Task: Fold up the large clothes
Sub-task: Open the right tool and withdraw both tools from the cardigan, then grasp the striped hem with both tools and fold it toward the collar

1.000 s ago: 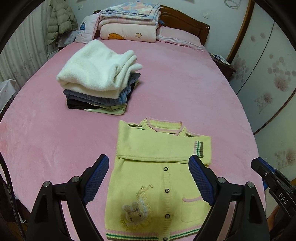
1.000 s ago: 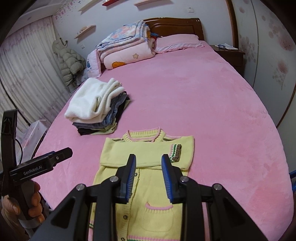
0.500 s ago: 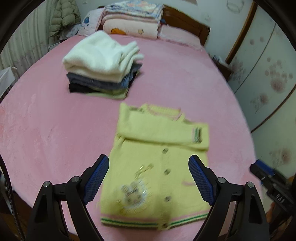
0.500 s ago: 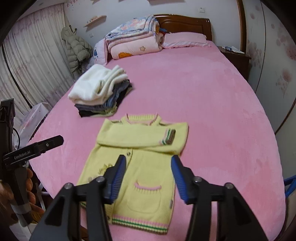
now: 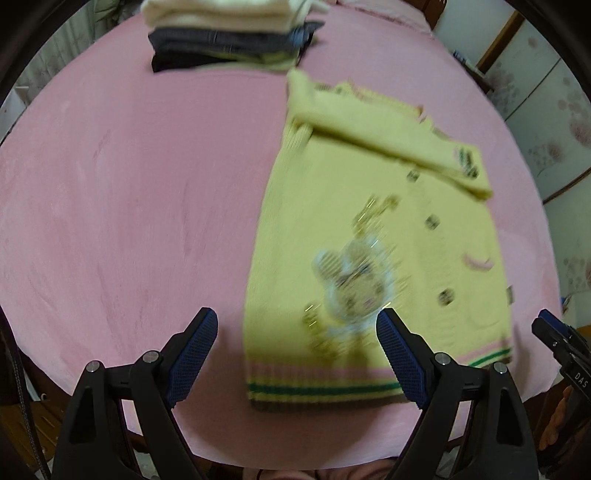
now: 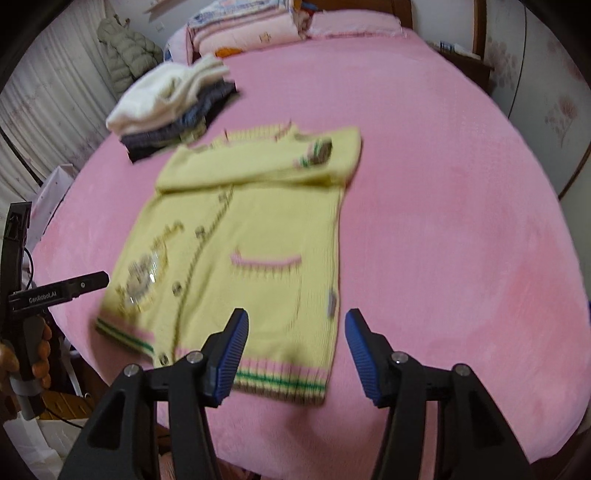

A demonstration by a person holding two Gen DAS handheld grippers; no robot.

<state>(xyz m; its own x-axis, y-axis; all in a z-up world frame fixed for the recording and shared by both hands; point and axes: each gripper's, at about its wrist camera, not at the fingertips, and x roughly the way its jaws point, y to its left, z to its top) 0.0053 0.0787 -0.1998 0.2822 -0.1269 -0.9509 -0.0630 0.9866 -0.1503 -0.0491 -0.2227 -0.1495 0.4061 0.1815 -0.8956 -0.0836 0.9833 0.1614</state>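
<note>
A yellow knitted cardigan [image 6: 255,236] lies flat, front up, on the pink bedspread [image 6: 443,184] near the foot edge of the bed; its sleeves are folded across the chest, one striped cuff [image 6: 317,151] showing on top; a row of dark buttons runs down the front, a pink-trimmed pocket [image 6: 266,260] sits on one panel and a rabbit motif [image 5: 354,284] on the other; the hem carries pink and green stripes.

The left gripper [image 5: 295,350] hangs above the cardigan's hem corner, its blue-padded jaws spread wide with nothing between them but air; one pad sits over bare bedspread, the other over the lower edge of the rabbit panel; no pad touches the knit.

The right gripper [image 6: 295,354] hovers over the opposite hem corner, below the pocket; its jaws stand moderately apart and grip nothing; the cardigan's side edge runs between the two pads as seen from above.

In the right wrist view the person's hand [image 6: 33,354] grasps the left tool's handle at the picture's left edge.

Further up the bed, beside the cardigan's collar, stands a stack of folded clothes [image 6: 173,107], a white fleecy piece on top and darker denim beneath; folded quilts [image 6: 251,29] and a pink pillow [image 6: 354,26] lie at the headboard; a puffer jacket [image 6: 129,51] hangs by the curtain [image 6: 48,110]; both views are motion-blurred.
</note>
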